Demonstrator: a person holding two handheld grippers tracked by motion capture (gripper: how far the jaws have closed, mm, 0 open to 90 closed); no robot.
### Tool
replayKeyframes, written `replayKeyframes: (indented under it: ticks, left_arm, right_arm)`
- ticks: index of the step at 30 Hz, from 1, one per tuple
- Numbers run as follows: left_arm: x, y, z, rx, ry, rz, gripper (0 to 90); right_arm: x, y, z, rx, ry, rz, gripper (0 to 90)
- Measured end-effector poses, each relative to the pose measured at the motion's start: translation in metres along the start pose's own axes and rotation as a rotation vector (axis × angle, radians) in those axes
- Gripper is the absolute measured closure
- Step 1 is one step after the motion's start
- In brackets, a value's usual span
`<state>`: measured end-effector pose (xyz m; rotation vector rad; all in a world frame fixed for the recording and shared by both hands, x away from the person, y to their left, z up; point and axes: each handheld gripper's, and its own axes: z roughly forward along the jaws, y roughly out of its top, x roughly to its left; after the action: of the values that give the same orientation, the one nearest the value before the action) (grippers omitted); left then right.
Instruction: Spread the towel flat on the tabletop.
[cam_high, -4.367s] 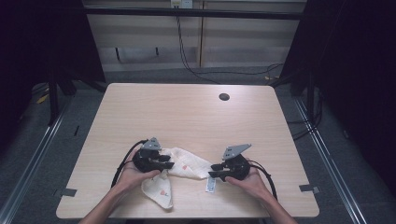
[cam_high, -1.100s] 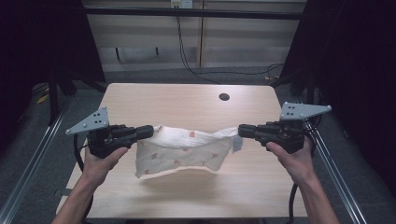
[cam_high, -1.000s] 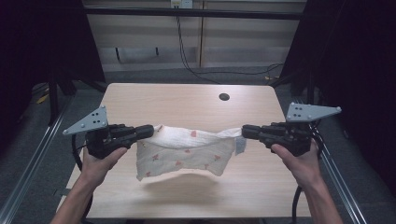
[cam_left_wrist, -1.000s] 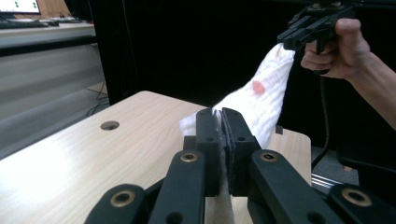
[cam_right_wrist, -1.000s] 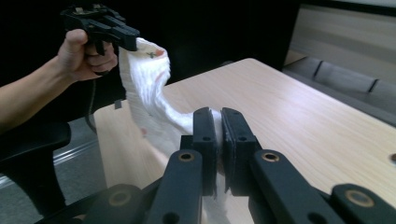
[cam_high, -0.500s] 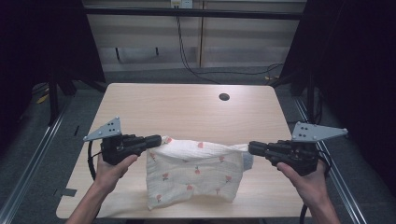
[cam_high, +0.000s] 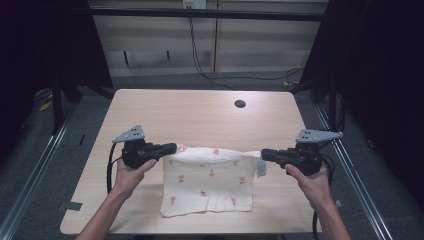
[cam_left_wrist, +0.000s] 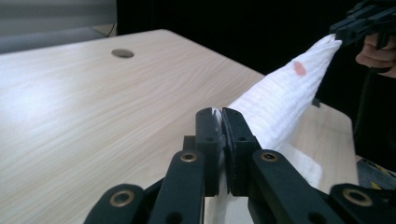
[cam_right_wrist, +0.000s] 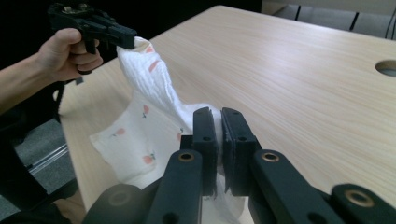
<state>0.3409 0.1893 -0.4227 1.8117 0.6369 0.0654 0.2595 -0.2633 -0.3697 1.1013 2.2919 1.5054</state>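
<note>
High view: the cloth (cam_high: 207, 182) hangs stretched between the left tool (cam_high: 172, 148) and the right tool (cam_high: 264, 154), its lower part lying on the table (cam_high: 210, 117) near the front edge. Left gripper view: jaws clamped on one upper corner of the cloth (cam_left_wrist: 275, 107). Right gripper view: jaws clamped on the other upper corner (cam_right_wrist: 159, 93). The fabric appears light, soft and limp; it sags between grips and will likely fold wherever unsupported. Judged best grip points: corners or hemmed edges, held taut.
</note>
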Motion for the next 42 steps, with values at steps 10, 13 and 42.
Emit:
replayKeyframes:
  ticks: [10, 13, 42]
  left_arm:
    - [0.025, -0.011, 0.011, 0.036, 0.024, -0.033, 85.1]
    - [0.035, -0.017, 0.014, 0.055, 0.050, -0.056, 85.3]
    - [0.023, -0.043, -0.007, 0.211, 0.110, -0.037, 63.6]
  right_arm:
    - [-0.032, -0.007, 0.034, 0.015, 0.006, 0.030, 84.3]
    - [-0.041, -0.012, 0.049, 0.038, 0.000, 0.041, 84.3]
    - [-0.043, -0.034, 0.086, 0.140, -0.090, -0.013, 65.7]
